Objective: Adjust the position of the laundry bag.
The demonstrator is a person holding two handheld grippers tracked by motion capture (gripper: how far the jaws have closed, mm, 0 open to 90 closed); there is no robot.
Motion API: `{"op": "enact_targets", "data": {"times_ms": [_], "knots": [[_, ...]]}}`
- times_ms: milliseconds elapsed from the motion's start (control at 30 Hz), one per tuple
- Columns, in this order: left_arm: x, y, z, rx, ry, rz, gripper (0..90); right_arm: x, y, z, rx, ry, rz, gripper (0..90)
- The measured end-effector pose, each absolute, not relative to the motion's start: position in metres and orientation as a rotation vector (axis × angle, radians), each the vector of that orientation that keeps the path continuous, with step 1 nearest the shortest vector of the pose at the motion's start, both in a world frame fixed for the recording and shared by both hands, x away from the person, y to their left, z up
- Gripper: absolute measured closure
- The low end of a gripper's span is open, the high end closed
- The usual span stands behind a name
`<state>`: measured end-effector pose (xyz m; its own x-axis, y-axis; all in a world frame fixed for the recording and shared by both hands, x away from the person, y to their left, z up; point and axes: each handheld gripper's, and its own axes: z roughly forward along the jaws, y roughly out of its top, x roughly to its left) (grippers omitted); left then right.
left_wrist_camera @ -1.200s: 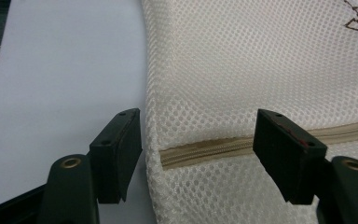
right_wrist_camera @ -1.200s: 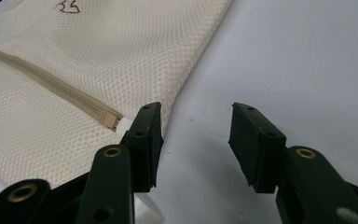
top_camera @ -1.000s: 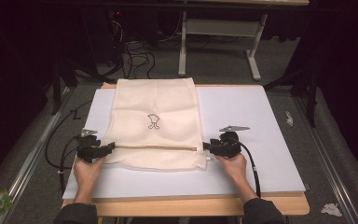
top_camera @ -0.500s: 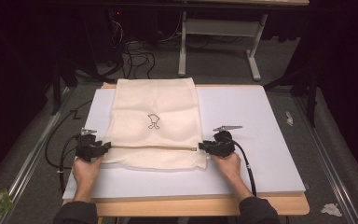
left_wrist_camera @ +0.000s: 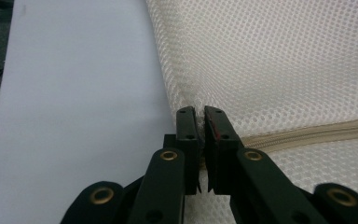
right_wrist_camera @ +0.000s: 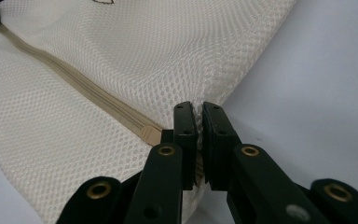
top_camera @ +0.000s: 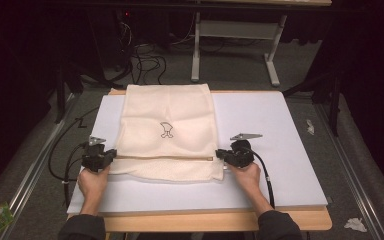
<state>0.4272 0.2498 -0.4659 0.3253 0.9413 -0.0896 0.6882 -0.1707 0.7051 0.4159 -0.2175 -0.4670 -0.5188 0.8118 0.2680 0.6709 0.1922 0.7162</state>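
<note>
Mesh laundry bag (top_camera: 166, 135), cream coloured, lies flat on the white worktop (top_camera: 280, 165), a bit left of the middle, long side running away from the person. Nearest the person is a folded-over strip of the bag, and right above it a beige zipper (top_camera: 165, 158) runs straight across from one side to the other.

Both grippers sit at the two ends of that zipper line. The left gripper (top_camera: 101, 159) is on the bag's left edge, and in the left gripper view its jaws have just been closing and are now pinched tight on the mesh edge (left_wrist_camera: 186, 93) right where the zipper (left_wrist_camera: 307, 133) ends, with a sliver of fabric squeezed between them. The right gripper (top_camera: 228, 156) does the same on the right edge: its jaws have also just been closing, and in the right gripper view they're clamped on the mesh corner (right_wrist_camera: 200, 100), with the zipper (right_wrist_camera: 74, 88) running off diagonally up-left from it. So both are gripping the bag, one side each.

Farther up, a small dark printed logo (top_camera: 166, 130) sits roughly mid-bag, and the bag's far end reaches the worktop's back edge. Beyond that there's grey floor with a tangle of black cables (top_camera: 145, 60) and the legs of a white frame (top_camera: 235, 45).
</note>
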Motion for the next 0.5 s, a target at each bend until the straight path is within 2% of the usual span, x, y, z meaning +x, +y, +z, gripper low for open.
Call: {"op": "enact_targets", "data": {"times_ms": [500], "knots": [[0.435,0.211,-0.458,1.931,1.351,0.387,86.1,0.406,-0.267,-0.458,1.494,2.213,1.223,86.8]]}}
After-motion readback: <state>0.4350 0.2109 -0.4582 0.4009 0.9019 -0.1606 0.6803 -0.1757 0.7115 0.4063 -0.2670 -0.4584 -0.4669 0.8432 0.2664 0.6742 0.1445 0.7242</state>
